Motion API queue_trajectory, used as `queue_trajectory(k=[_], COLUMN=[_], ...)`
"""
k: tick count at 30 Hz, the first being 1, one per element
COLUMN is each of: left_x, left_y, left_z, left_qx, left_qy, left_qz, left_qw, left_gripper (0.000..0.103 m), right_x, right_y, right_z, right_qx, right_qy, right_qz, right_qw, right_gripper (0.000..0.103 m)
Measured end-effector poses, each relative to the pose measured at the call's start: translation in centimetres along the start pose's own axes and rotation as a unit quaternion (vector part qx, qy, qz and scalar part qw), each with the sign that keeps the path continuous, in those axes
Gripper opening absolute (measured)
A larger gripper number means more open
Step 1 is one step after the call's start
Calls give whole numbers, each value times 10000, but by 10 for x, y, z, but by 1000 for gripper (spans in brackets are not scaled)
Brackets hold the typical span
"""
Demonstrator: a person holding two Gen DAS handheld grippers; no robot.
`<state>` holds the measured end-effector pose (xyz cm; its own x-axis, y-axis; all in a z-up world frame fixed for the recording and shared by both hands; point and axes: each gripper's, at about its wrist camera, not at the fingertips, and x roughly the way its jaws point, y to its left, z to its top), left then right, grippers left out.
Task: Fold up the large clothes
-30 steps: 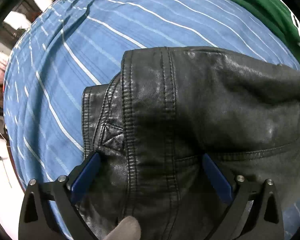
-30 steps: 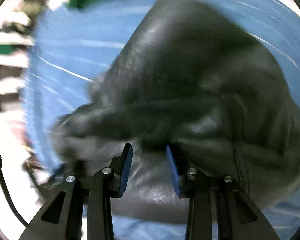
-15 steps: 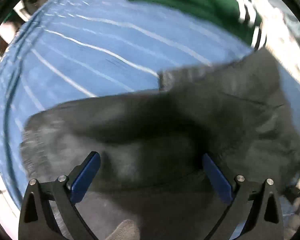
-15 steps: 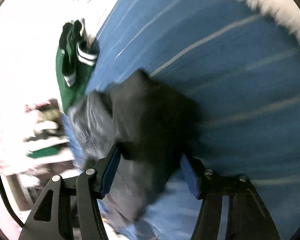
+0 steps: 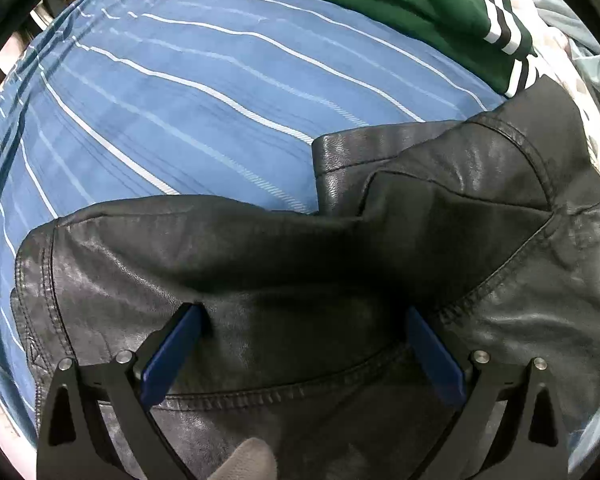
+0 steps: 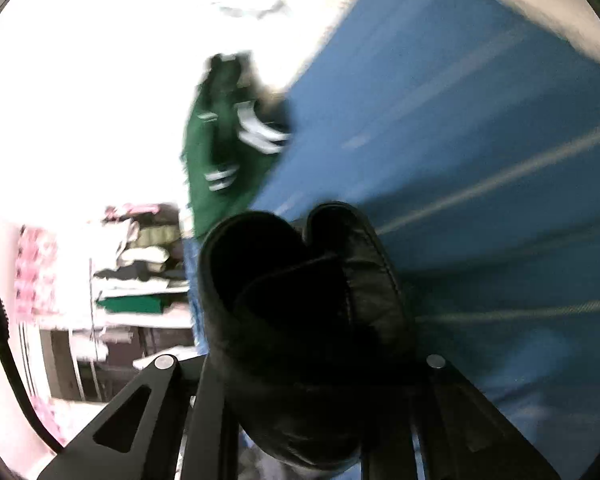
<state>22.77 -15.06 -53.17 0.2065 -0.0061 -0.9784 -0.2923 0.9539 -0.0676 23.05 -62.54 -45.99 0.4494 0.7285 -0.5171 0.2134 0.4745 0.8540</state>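
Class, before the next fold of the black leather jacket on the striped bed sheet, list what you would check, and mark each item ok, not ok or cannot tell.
1. Left hand-held gripper open, jaws wide over the jacket: ok.
2. Right hand-held gripper gripping the jacket: cannot tell, the leather hides its fingertips.
3. Jacket lying flat: not ok, it is bunched and creased in the left view.
4. Bare sheet beyond the jacket for laying it out: ok.
5. Green garment apart from the jacket: not ok, their edges meet in the left view.
6. Right view sharp enough to judge: not ok, blurred.
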Motion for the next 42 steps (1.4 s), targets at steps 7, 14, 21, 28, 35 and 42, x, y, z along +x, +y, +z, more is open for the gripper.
queue_trajectory(k=[7,14,21,28,35,42], left_x=[-24,-111,-132,-154,-176,-177], left_y=[53,196,315,382,390,375], left_z=[3,-71,-165,-197,-185,-162], left_qx=[-595,-1925,-3047,-3542,-3272,-2830], left_qy=[46,-287,-131,-337,-542,-601], left_qz=[-226,210,1049,1411,1273,1023], left_qw=[9980,9807,9466,9238,9348,9518], left_gripper=[103,103,103,103,103,103], right_x=[9,62,179,282,227,192], right_y=[119,233,260,202,248,282], right_z=[-39,-136,-281,-395,-384,-346], right_qx=[-1195,-2533,-3056,-2989,-3416,-3339], right_qy=[514,1570,2991,4431,4680,4673], right_qz=[145,127,49,-1182,-1208,-1249], right_qw=[9914,9545,9040,8369,8060,8091], right_gripper=[16,16,16,20,50,81])
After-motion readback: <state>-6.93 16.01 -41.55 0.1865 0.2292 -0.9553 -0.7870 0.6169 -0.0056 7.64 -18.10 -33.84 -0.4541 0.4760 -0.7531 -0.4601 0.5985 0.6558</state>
